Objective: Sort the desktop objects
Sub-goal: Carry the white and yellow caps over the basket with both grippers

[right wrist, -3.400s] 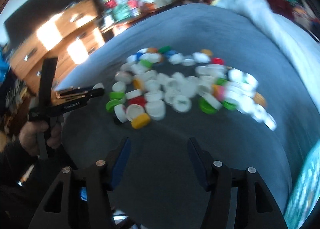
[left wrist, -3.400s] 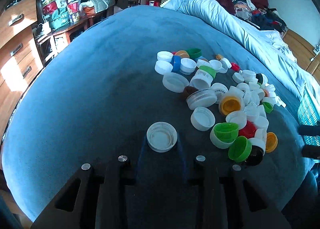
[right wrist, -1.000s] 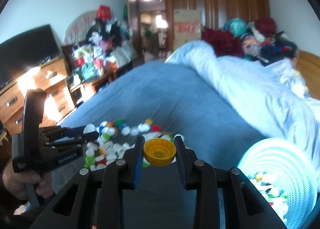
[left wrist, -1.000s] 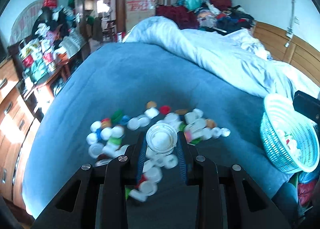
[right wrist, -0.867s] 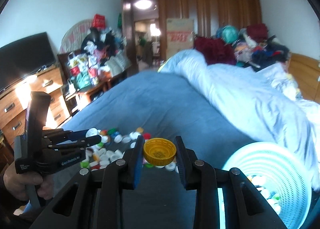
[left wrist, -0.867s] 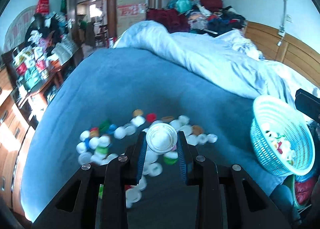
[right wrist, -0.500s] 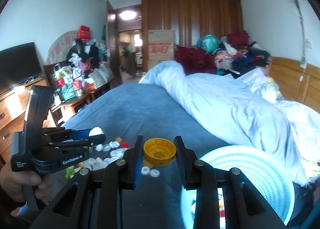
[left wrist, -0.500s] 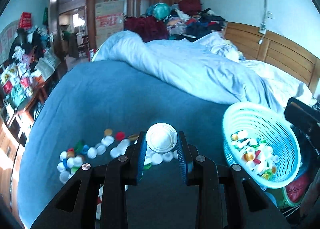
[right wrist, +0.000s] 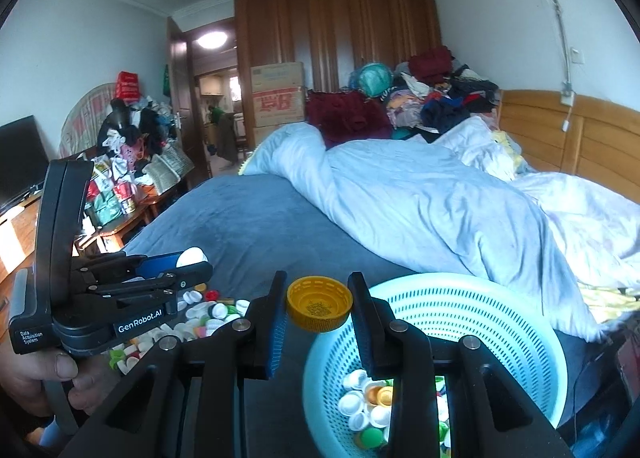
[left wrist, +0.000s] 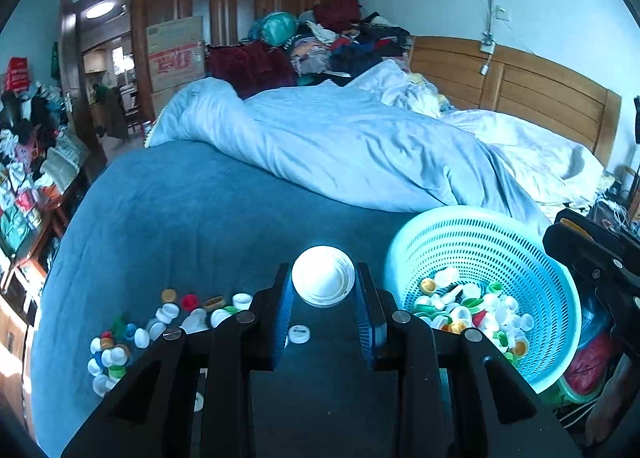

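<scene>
My left gripper is shut on a white cap, held above the blue bedspread just left of a light-blue mesh basket that holds several caps. My right gripper is shut on a yellow cap, held over the near left rim of the same basket. A pile of loose caps lies on the bedspread at the lower left. In the right wrist view the left gripper shows at the left with the white cap, and the cap pile lies below it.
A crumpled light-blue duvet covers the far half of the bed. A wooden headboard is at the right. Cluttered drawers and bags stand along the left. A wardrobe and boxes stand at the back.
Both grippers, each holding its cap, have risen and swung right from the cap pile toward the basket, which now sits larger and closer in both views.
</scene>
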`<state>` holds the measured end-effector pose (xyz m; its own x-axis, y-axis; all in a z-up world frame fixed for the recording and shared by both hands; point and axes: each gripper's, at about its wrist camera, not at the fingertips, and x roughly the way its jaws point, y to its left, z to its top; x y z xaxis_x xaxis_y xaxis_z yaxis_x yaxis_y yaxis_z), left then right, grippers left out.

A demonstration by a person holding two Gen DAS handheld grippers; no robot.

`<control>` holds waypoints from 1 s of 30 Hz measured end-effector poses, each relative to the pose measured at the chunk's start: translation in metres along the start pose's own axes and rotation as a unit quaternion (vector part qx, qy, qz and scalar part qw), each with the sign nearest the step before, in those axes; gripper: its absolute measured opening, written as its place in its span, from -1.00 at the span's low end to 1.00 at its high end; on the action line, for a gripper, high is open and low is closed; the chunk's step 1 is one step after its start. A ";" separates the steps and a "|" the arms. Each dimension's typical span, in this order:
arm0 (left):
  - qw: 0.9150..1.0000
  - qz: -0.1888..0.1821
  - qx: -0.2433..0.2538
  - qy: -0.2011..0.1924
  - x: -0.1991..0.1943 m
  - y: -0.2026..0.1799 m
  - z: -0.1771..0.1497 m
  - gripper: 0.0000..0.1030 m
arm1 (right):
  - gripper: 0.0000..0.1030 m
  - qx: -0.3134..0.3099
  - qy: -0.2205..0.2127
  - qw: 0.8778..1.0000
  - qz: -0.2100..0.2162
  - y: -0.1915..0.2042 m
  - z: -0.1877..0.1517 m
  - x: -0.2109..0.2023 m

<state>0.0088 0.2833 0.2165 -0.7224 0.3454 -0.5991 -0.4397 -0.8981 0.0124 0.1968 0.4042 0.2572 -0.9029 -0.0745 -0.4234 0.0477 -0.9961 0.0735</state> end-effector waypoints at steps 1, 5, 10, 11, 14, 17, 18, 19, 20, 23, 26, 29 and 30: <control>1.000 -0.002 0.003 0.000 0.001 -0.003 0.002 -0.52 | -0.36 0.003 0.000 1.000 -0.001 -0.003 0.000 -0.001; 1.000 -0.008 0.014 -0.002 0.002 -0.018 0.007 -0.52 | -0.36 0.009 0.001 1.000 -0.008 -0.014 -0.002 -0.001; 1.000 -0.015 0.025 0.001 0.008 -0.032 0.013 -0.52 | -0.36 0.017 0.008 1.000 -0.016 -0.028 -0.006 0.000; 1.000 -0.016 0.027 0.003 0.009 -0.035 0.015 -0.52 | -0.36 0.018 0.009 1.000 -0.017 -0.032 -0.006 0.001; 0.999 -0.021 0.029 0.008 0.015 -0.045 0.018 -0.52 | -0.36 0.023 0.015 0.999 -0.023 -0.042 -0.009 0.003; 0.999 -0.028 0.035 0.014 0.020 -0.056 0.021 -0.52 | -0.36 0.029 0.021 0.999 -0.031 -0.053 -0.010 0.004; 0.999 -0.030 0.036 0.016 0.022 -0.059 0.022 -0.52 | -0.36 0.032 0.024 0.999 -0.035 -0.058 -0.011 0.005; 0.999 -0.034 0.038 0.018 0.024 -0.063 0.023 -0.52 | -0.36 0.034 0.026 0.998 -0.037 -0.060 -0.011 0.006; 0.998 -0.037 0.040 0.020 0.026 -0.066 0.025 -0.52 | -0.36 0.037 0.030 0.998 -0.040 -0.065 -0.012 0.006; 0.997 -0.047 0.047 0.028 0.033 -0.078 0.029 -0.51 | -0.36 0.042 0.041 0.997 -0.046 -0.076 -0.015 0.010; 0.996 -0.054 0.055 0.038 0.040 -0.090 0.032 -0.52 | -0.36 0.048 0.054 0.996 -0.053 -0.087 -0.018 0.014; 0.995 -0.058 0.063 0.046 0.045 -0.102 0.033 -0.52 | -0.36 0.056 0.069 0.995 -0.055 -0.096 -0.021 0.019; 0.995 -0.062 0.068 0.049 0.047 -0.107 0.033 -0.51 | -0.36 0.058 0.072 0.994 -0.056 -0.099 -0.022 0.020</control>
<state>0.0047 0.4044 0.2135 -0.6058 0.4175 -0.6773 -0.5952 -0.8027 0.0376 0.1831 0.4998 0.2220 -0.8292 0.0227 -0.5585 -0.1066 -0.9873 0.1182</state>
